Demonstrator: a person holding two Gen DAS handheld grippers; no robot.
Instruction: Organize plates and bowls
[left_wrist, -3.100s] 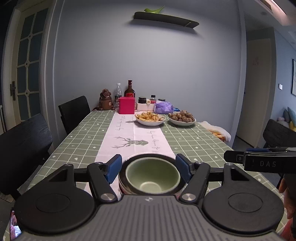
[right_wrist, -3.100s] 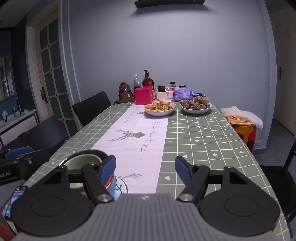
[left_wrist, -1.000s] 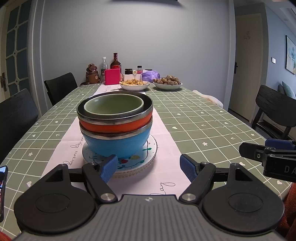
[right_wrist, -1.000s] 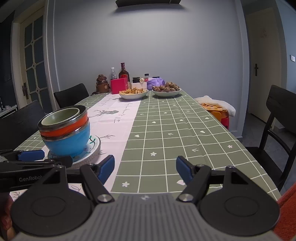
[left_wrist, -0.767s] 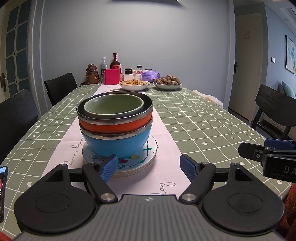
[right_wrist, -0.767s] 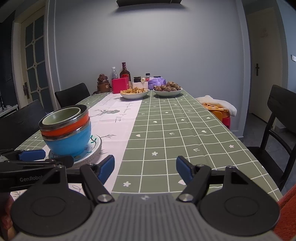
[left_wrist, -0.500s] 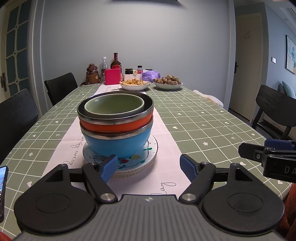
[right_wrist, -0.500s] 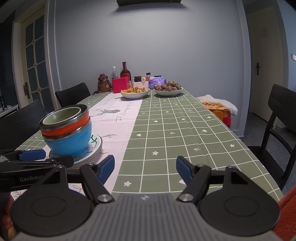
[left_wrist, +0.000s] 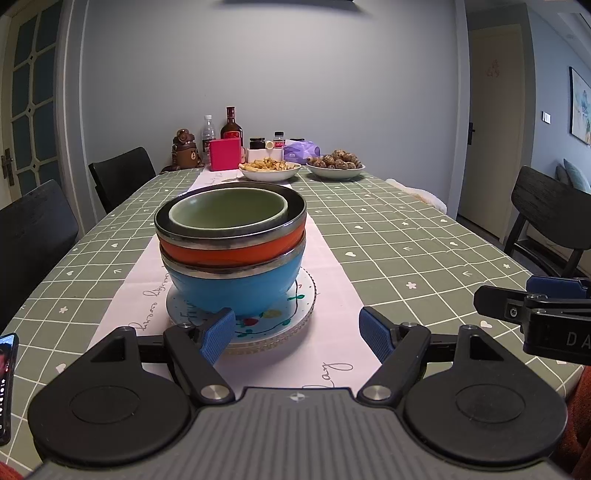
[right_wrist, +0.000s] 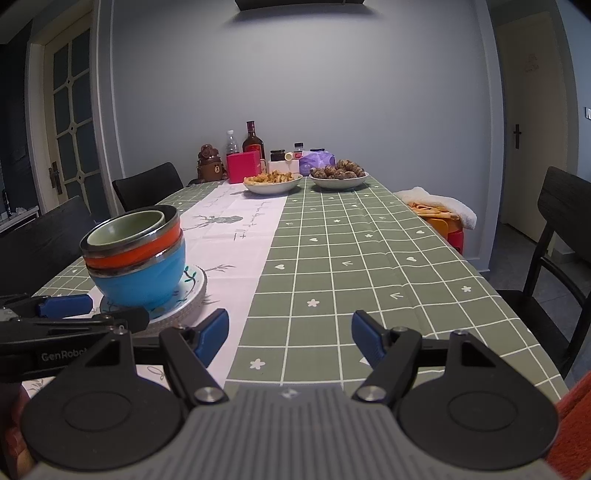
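A stack of bowls stands on a white painted plate (left_wrist: 295, 314) on the pale table runner: a blue bowl (left_wrist: 236, 288) at the bottom, an orange bowl (left_wrist: 229, 253) in it, and a green bowl (left_wrist: 229, 210) on top. The stack also shows at the left of the right wrist view (right_wrist: 138, 258). My left gripper (left_wrist: 297, 332) is open and empty, just in front of the plate. My right gripper (right_wrist: 290, 334) is open and empty, to the right of the stack over the green cloth.
Two white bowls of food (left_wrist: 269, 170) (left_wrist: 335, 168) stand at the far end with bottles and a pink box (left_wrist: 224, 154). Black chairs (left_wrist: 122, 177) (left_wrist: 550, 218) flank the table. A phone (left_wrist: 6, 380) lies at the near left edge.
Three seconds ago my left gripper's fingers stood on either side of the green bowl over the stack. Now both grippers are drawn back and lower. Almost nothing moved in the last second.
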